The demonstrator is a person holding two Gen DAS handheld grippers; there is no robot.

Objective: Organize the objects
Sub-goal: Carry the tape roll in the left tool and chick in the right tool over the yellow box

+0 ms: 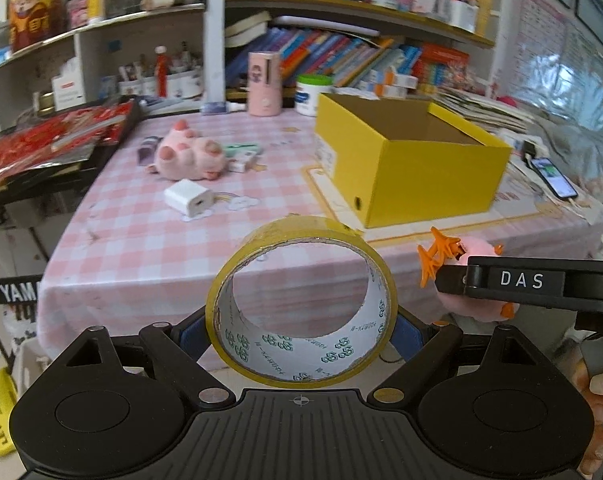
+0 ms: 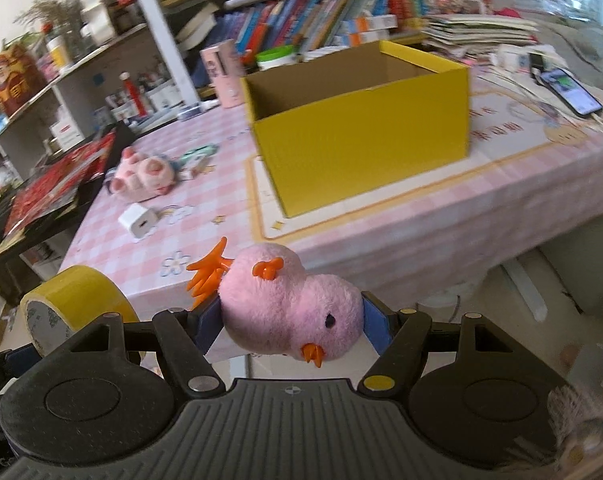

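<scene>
My left gripper [image 1: 301,322] is shut on a roll of yellow tape [image 1: 301,360], held upright in front of the table's near edge; the roll also shows in the right wrist view [image 2: 77,300]. My right gripper [image 2: 291,320] is shut on a pink plush chick [image 2: 289,308] with orange feet, also seen in the left wrist view [image 1: 473,252]. An open, empty yellow box [image 1: 429,168] [image 2: 361,148] stands on the pink checked table [image 1: 141,248] [image 2: 421,232]. A pink plush pig [image 1: 189,152] [image 2: 141,172] and a white charger [image 1: 189,198] [image 2: 137,220] lie left of the box.
A phone [image 1: 553,178] [image 2: 573,94] lies right of the box. A pink cup [image 1: 263,82] and a white jar [image 1: 311,94] stand behind it. Small packets [image 1: 241,156] lie by the pig. Red packages [image 1: 53,140] sit on a black stand at left. Bookshelves fill the back.
</scene>
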